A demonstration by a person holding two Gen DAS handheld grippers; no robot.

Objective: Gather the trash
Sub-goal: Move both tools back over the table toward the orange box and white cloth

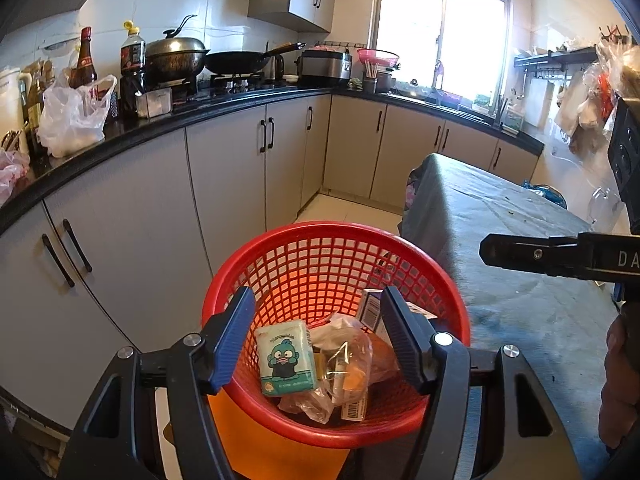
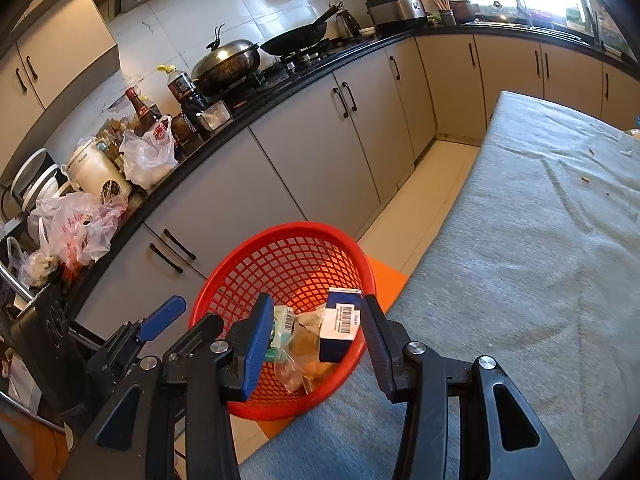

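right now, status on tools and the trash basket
Left tool open, empty. Right tool open, empty. Red basket holds tissue pack, box, wrappers. Nothing in the way.

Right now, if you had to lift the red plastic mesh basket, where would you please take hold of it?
Probably by the thick rolled rim of the red plastic mesh basket, coming from above at the bare far side. The rim is the only solid band; the walls are thin open lattice, and packets lean against the near side.

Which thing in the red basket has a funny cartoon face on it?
The pale green tissue pack on the left of the red basket. The crinkled clear wrapper and the white-and-blue box show only barcode labels.
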